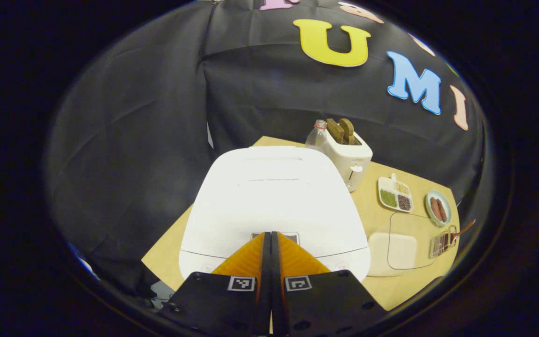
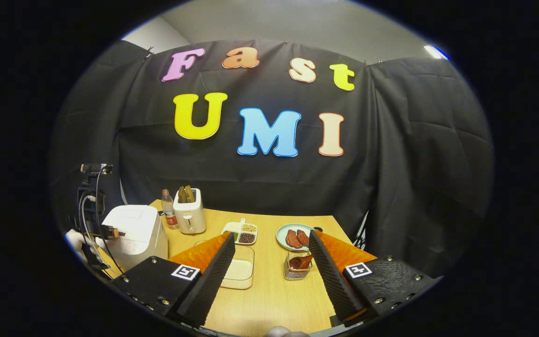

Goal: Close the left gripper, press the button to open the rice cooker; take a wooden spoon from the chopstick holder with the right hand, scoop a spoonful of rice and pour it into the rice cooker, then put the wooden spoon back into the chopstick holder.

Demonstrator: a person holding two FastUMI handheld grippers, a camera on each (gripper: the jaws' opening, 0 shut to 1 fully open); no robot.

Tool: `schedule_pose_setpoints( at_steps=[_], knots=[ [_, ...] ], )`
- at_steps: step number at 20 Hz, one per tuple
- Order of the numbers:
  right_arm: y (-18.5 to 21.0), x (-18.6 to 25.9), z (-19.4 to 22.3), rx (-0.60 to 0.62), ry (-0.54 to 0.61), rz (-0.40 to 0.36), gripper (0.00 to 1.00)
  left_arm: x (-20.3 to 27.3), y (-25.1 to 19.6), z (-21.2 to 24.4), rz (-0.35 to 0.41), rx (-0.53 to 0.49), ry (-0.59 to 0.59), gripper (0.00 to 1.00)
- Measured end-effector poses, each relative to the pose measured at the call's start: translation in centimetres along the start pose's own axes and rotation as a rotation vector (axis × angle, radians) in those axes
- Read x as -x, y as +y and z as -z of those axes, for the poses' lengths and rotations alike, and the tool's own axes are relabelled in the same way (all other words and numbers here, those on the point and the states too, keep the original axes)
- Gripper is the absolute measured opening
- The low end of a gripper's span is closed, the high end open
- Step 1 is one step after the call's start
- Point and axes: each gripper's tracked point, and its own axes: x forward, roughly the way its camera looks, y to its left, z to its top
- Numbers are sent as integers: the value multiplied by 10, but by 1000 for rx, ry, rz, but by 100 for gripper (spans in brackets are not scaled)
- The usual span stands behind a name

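Pressed together, left gripper point(image 1: 270, 234) poised tips-first over front panel of large white rounded-square rice cooker point(image 1: 274, 201), lid down; opening step in hand, button apparently just beneath fingertips, exact contact unclear. Calls next for a firm downward push. Spread wide and empty, right gripper point(image 2: 269, 243) hanging above pale wooden table point(image 2: 269, 304). Ahead between its fingers: clear rectangular container of white rice point(image 2: 240, 271), then small wire chopstick holder point(image 2: 297, 269) with brown wooden spoon point(image 2: 300, 262), awaiting pickup.
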Motion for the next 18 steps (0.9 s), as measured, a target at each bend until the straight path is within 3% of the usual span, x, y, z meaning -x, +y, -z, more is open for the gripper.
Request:
schedule_pose_setpoints(
  at_steps=[3, 7, 10, 13, 18],
  knots=[
    [-1, 0, 4, -8, 5, -4, 97, -3, 0, -1, 24, 29, 34, 10],
    [-4, 2, 5, -20, -2, -4, 98, 1, -1, -14, -11, -25, -60, 9],
    [-8, 5, -1, -33, -50, 0, 98, 36, 1, -74, -30, -31, -338, 9],
    [-9, 7, -6, -57, -87, -3, 97, 115, -4, -141, -36, -52, -647, 10],
    [-14, 9, -16, -60, -133, 12, 97, 222, -40, -169, 69, -102, -854, 9]
  ],
)
